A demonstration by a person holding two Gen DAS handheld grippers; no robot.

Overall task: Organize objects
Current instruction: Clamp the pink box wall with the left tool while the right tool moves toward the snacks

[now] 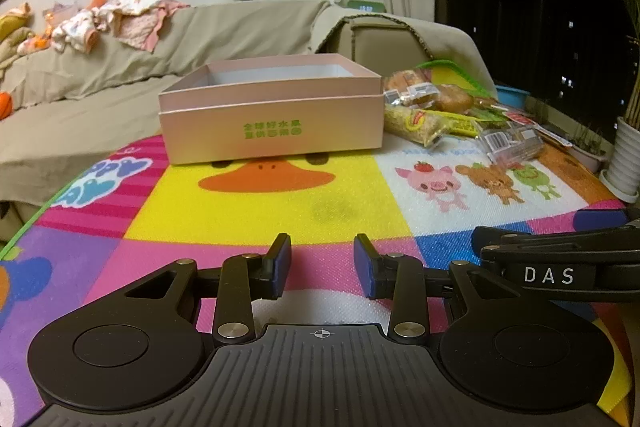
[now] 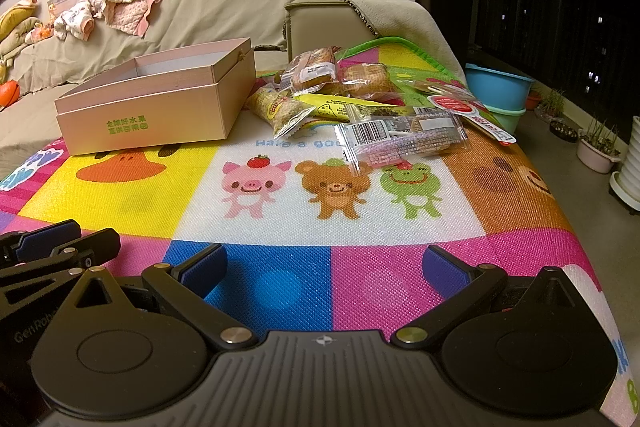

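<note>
Tools first: we see the left tool [image 1: 322,263] partly open and the right tool [image 2: 324,269] spread wide, both empty above the colourful cartoon-printed play mat [image 2: 280,187]. Beyond, the open pink cardboard box [image 1: 272,119] shows nothing inside; clear-wrapped snack packets [image 2: 360,99] lie heaped just beside it.

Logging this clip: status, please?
Left gripper and right gripper open, nothing between the jaws. Pink box empty as far as visible; snack packs heaped beside it. Mat ahead unobstructed.
</note>
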